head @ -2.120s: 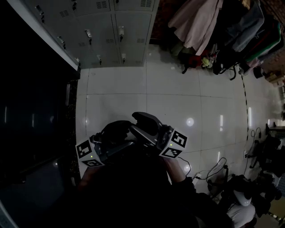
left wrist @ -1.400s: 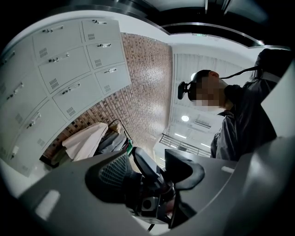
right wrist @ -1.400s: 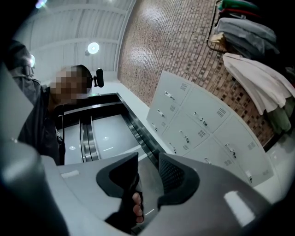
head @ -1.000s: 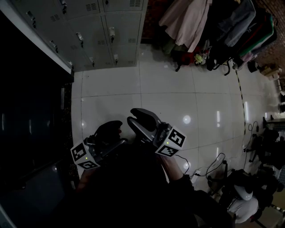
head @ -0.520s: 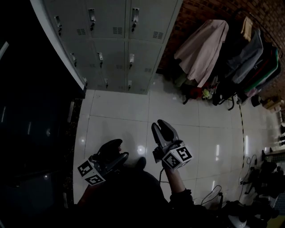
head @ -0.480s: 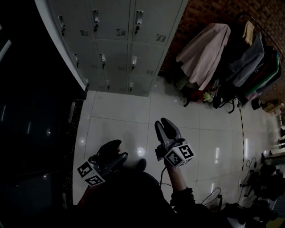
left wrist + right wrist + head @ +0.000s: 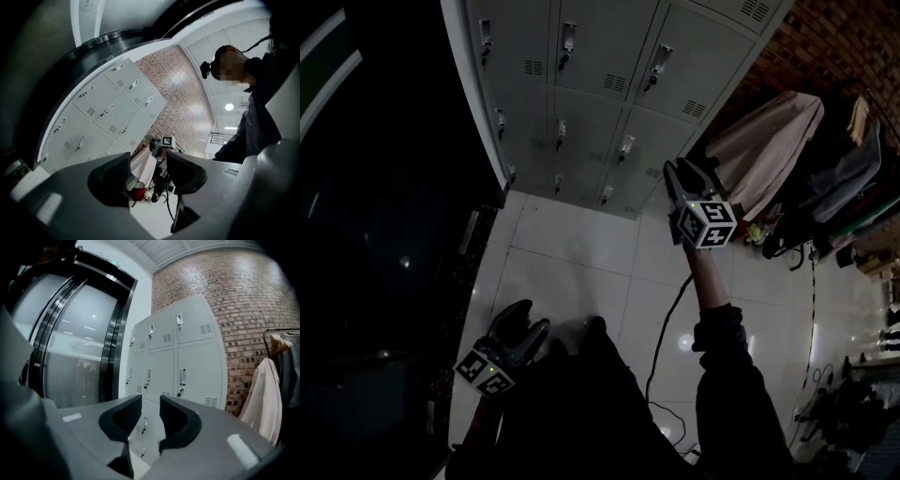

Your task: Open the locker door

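Note:
A bank of grey lockers (image 7: 609, 75) stands ahead, all doors closed, each with a small metal handle (image 7: 625, 145). My right gripper (image 7: 678, 173) is raised at arm's length in front of the lockers' right column, apart from them. Its jaws are closing with nothing between them. In the right gripper view the lockers (image 7: 197, 357) and a door handle (image 7: 182, 377) lie beyond the right gripper (image 7: 151, 404). My left gripper (image 7: 525, 317) hangs low by the floor, open and empty. The left gripper view shows the left gripper (image 7: 149, 161) with a clear gap.
Dark glass doors with a metal frame (image 7: 384, 187) stand left of the lockers. Coats hang on a rack (image 7: 769, 150) against a brick wall (image 7: 834, 37) at the right. A black cable (image 7: 666, 319) trails over the white tiled floor (image 7: 572, 253).
The right gripper has risen from waist height and reached forward towards the lockers. The view has tilted up, bringing the lockers closer. The left gripper has stayed low.

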Demonstrator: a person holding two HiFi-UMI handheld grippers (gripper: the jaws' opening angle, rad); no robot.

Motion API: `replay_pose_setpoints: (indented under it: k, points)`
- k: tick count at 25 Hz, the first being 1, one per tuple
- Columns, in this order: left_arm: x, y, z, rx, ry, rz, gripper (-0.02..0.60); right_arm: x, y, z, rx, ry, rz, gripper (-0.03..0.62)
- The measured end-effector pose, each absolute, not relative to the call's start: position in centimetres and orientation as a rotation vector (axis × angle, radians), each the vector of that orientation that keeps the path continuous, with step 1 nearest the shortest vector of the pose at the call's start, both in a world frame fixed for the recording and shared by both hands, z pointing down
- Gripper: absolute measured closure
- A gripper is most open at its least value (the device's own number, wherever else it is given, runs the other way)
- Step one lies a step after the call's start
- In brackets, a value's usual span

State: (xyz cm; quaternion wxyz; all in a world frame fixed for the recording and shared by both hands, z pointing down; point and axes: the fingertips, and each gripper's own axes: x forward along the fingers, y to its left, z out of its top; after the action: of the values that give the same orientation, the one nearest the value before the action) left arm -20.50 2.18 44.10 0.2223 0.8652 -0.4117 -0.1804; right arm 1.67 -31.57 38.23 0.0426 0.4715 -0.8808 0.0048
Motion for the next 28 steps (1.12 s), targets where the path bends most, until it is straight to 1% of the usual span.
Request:
replay_pose_setpoints:
  k: [5, 9, 15, 19, 20, 21, 28]
  points:
    - [-22.2, -1.3, 45.9, 2.287, -1.253, -0.474, 0.342, -0.7, -42.8, 37.6, 1.375, -2.617, -0.102, 0.487]
    - [-22.8, -6.2, 47.4, 2.236, -1.298, -0.454, 0.351, -1.8, -52.7, 35.9, 1.377, -2.567, -0.2, 0.487]
    - [-21.2, -15.2, 46.5, 2.22, -1.326, -0.464, 0.354, -2.6, -64.8, 34.8, 1.419, -2.51, -0.212, 0.487]
    - [-20.1, -18.9, 46.5, 2.225, -1.311, -0.444, 0.354, -3.0, -68.7, 35.8, 1.473, -2.443, -0.201, 0.49]
    - [-19.9, -19.4, 46.5, 2.227, -1.309, -0.437, 0.354, -3.0, -69.2, 35.9, 1.497, -2.431, -0.205, 0.522]
    - [-19.8, -19.8, 46.6, 2.228, -1.308, -0.431, 0.354, -3.0, -69.5, 35.9, 1.519, -2.429, -0.211, 0.54]
    - [-19.5, -19.5, 46.7, 2.256, -1.282, -0.4, 0.354, -2.8, -68.8, 36.0, 1.498, -2.501, -0.168, 0.545]
